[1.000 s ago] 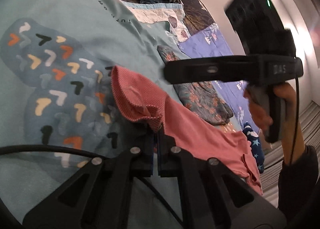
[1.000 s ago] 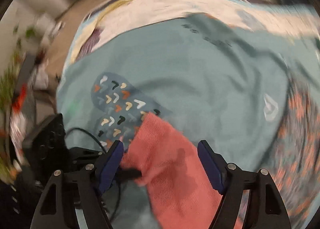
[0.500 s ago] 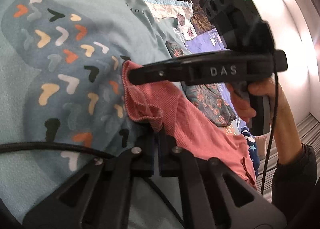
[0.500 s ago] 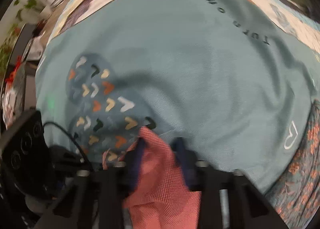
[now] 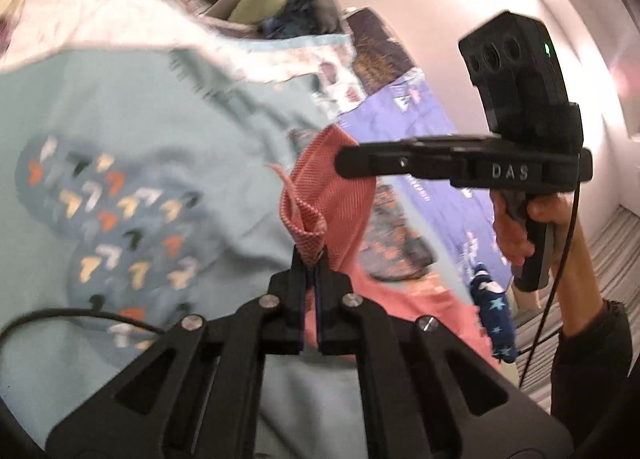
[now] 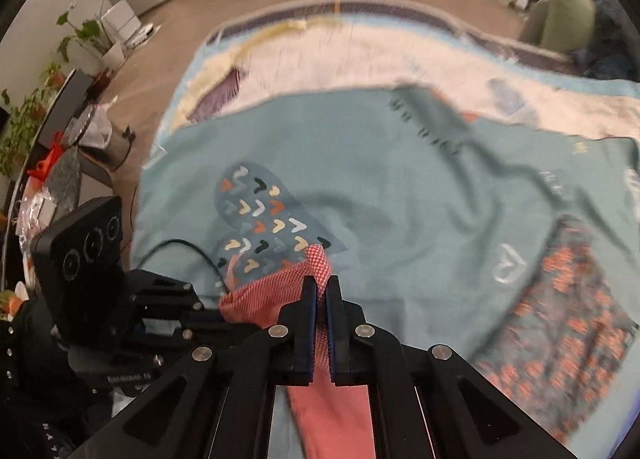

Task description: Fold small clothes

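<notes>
The left tool is clenched on one corner of the red cloth, lifted above the teal blanket on the bed. Just beside it, the right tool pinches the cloth's other corner.

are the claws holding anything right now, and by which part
Both hold the red garment. The left claw pinches a bunched corner of its top edge; the right claw is shut on the same edge at the other corner.
</notes>
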Demonstrator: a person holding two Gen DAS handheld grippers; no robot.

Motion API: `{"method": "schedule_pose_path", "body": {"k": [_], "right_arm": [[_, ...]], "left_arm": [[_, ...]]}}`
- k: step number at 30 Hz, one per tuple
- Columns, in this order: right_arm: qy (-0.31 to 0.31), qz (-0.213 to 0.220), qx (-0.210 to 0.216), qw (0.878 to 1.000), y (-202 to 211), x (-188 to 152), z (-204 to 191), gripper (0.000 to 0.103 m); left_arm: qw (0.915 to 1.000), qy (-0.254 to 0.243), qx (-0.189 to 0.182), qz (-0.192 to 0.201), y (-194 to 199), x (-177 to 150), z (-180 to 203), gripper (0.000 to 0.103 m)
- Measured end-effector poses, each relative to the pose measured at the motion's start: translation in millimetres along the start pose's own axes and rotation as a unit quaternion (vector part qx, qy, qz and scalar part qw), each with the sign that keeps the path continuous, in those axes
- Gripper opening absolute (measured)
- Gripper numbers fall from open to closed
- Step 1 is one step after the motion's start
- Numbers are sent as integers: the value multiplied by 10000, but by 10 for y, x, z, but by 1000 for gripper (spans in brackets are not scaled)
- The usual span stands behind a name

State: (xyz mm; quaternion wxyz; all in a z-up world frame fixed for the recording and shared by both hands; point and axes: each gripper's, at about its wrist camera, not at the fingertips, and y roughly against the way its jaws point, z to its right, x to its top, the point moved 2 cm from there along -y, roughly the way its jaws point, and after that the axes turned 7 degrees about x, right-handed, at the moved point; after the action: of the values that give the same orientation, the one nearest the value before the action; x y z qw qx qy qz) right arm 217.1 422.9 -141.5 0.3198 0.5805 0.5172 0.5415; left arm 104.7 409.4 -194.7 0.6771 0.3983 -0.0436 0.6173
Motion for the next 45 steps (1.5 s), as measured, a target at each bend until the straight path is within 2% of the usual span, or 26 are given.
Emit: {"method": "schedule_pose_path", "body": {"k": [4,7,10,16,20,25,32,39,43,45], "right_arm": [[-42,702,13,9975,682,-166,-137,3],[-88,1102,-66,9939,1193,-315,-294,3],[-114,1257,-388,9912,1582,-466,-400,3],[-468,1650,-952,9806,2479,-1198,-574,3],[-740,1869,-1177,9725,2904,-1724,-599,3],[-1091,2169,-1310,9612,3313,-2409,-559,3],[-1717,2333,-1352,9475,3529,-3409,-339,3],[-2498,2535,-1073,9284,3291,-4588,134,3],[-3019,2522,-841,9155,2963,-5187,470,3],[-3252,2442,-717,9107,2728,-5445,633,3]], "left_arm": [[9974,-572,-365,227,268,133,603,4],[9913,-1109,-584,391,488,182,1183,4],[9840,-1513,-821,467,633,153,1699,4],[9668,-2105,-1388,415,834,-88,2606,4],[9560,-2384,-1682,317,837,-291,3117,4],[9448,-2609,-1983,58,785,-698,3636,4],[9355,-2644,-2269,-585,350,-1399,4134,4],[9324,-2774,-1933,-1274,-327,-2319,4492,4],[9316,-2574,-1613,-1998,-831,-2736,4497,4],[9305,-2515,-1460,-2229,-957,-2865,4464,4]]}}
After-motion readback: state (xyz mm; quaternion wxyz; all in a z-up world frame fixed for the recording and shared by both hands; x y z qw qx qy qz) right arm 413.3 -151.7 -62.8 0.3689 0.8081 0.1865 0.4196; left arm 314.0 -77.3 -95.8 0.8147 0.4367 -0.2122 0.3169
